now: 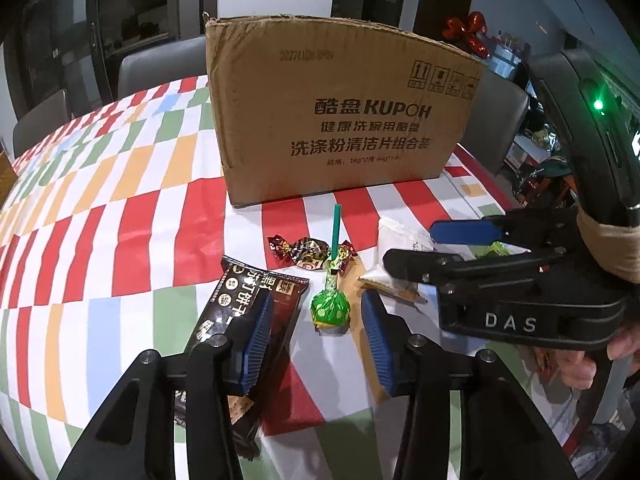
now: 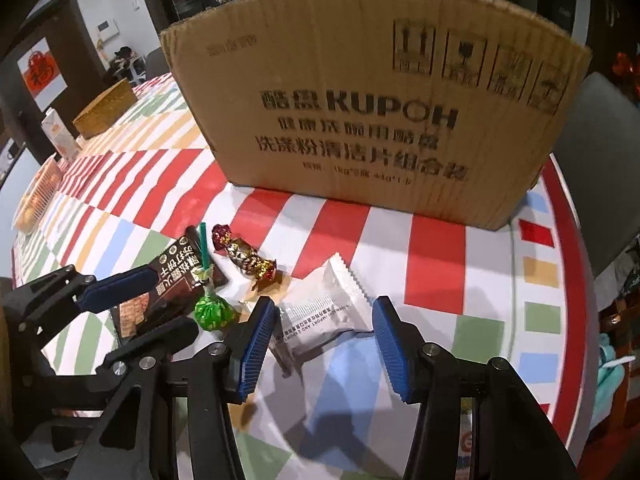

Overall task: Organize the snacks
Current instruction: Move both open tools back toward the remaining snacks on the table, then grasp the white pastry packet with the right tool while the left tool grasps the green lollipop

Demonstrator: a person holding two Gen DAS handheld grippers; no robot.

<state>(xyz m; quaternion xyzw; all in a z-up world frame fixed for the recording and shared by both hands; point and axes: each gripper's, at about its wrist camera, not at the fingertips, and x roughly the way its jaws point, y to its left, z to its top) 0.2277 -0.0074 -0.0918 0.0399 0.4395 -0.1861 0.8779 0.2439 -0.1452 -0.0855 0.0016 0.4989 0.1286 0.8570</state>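
A green lollipop (image 1: pixel 331 312) with a teal stick lies on the checked tablecloth (image 1: pixel 120 240), between the blue pads of my left gripper (image 1: pixel 318 336), which is open and not touching it. The left pad hangs over a dark brown cracker packet (image 1: pixel 248 304). A candy in a red and gold wrapper (image 1: pixel 312 252) lies just behind. My right gripper (image 2: pixel 322 332) is open and straddles a white snack packet (image 2: pixel 324 304). The lollipop (image 2: pixel 212 312), cracker packet (image 2: pixel 168 280), candy (image 2: pixel 248 258) and left gripper (image 2: pixel 176 302) show at its left. The right gripper (image 1: pixel 410 245) enters the left wrist view from the right.
A tall open cardboard box (image 1: pixel 340 112) (image 2: pixel 380 120) stands right behind the snacks. At the far left are a tan box (image 2: pixel 106 108), an orange carton (image 2: pixel 58 132) and a basket (image 2: pixel 38 196). Grey chairs (image 2: pixel 596 184) ring the table; its red edge (image 2: pixel 564 240) curves at the right.
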